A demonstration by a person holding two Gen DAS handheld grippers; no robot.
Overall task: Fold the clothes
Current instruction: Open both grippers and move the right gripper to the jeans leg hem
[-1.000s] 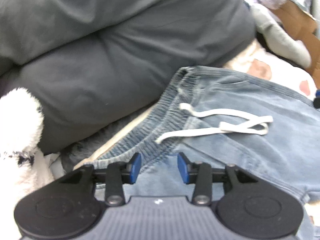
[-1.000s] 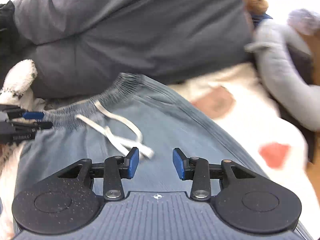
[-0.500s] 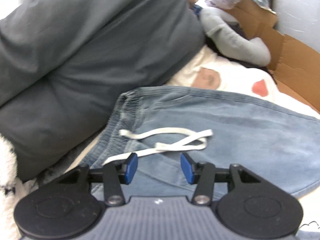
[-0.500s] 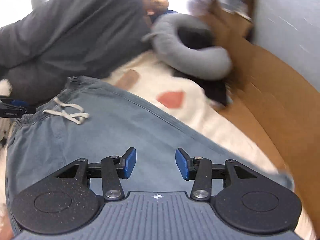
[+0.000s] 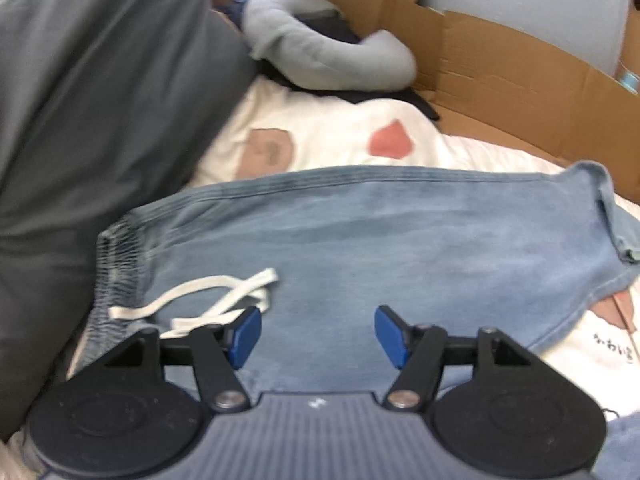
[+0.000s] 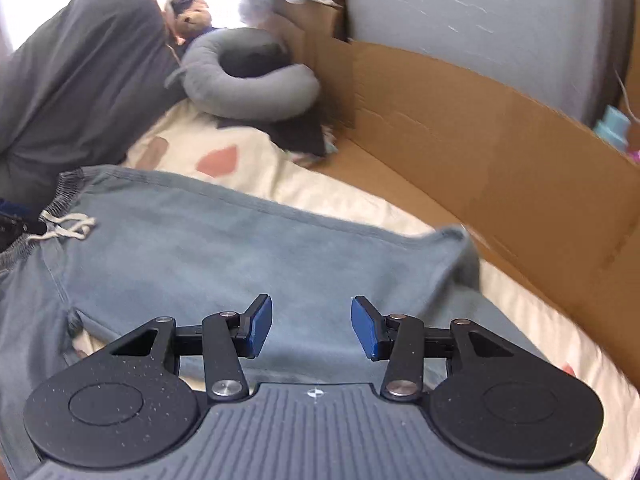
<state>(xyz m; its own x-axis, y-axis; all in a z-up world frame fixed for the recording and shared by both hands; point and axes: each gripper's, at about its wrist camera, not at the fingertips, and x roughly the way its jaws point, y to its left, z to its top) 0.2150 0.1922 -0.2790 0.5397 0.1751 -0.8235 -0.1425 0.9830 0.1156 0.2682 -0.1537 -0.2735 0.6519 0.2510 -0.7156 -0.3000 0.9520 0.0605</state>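
We held both grippers low over a pair of light blue trousers [image 5: 400, 240] that lay spread flat on a cream bedsheet [image 5: 332, 136] printed with brown and red patches. Our left gripper [image 5: 318, 336] hung above the waist end, its blue pads [image 5: 244, 336] well apart and gripping nothing. Just beside the left pad lay the white drawstring [image 5: 212, 300], loose and looped on the cloth. The gathered waistband [image 5: 116, 256] sat at the left edge of the trousers, close against a big dark grey pillow [image 5: 100, 100].

Our right gripper [image 6: 312, 328] hovered over the leg part of the trousers [image 6: 240, 248], jaws likewise spread wide and empty. From that side we saw the leg run out to the right, where its hem [image 6: 456, 240] was a little rumpled and raised, near a brown cardboard wall [image 6: 480, 152] that edged the bed. The drawstring [image 6: 68, 228] showed at the far left of that view, near the waistband.

Behind the trousers a grey curved cushion [image 6: 248, 80] lay on the sheet, touching a dark cloth beneath it. A small brown soft toy [image 6: 192, 16] sat between the pillow and the cushion. The same cushion [image 5: 320, 56] and cardboard [image 5: 500, 80] appeared at the top of the left view. We could not tell whether either gripper's fingers touched the fabric.
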